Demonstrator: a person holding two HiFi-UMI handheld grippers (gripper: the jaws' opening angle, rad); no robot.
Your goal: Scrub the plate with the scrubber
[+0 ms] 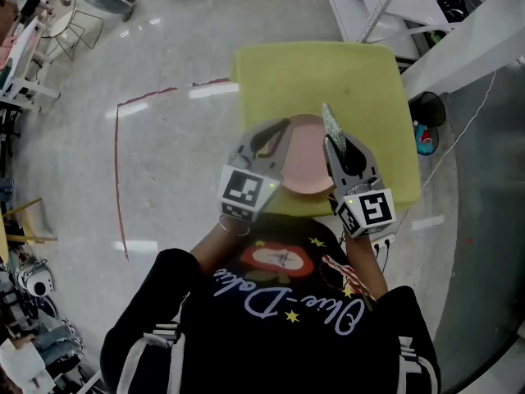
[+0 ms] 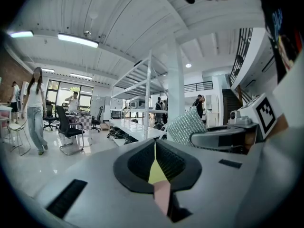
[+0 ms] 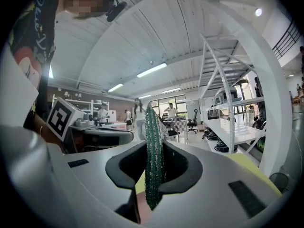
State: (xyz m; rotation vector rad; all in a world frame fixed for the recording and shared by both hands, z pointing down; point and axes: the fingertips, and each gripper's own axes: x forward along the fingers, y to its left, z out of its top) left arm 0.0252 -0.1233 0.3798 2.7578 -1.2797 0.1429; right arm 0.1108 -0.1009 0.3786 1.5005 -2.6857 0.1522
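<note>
Pale cursive lettering across black cotton T-shirt [image 1: 287, 306], seen upside down, too looped to read with certainty. Nothing else legible.

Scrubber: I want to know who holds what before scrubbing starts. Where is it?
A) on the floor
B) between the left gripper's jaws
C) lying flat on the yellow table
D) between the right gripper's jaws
D: the right gripper view shows the green scrubber standing on edge, clamped between the jaws of the right gripper.
</note>
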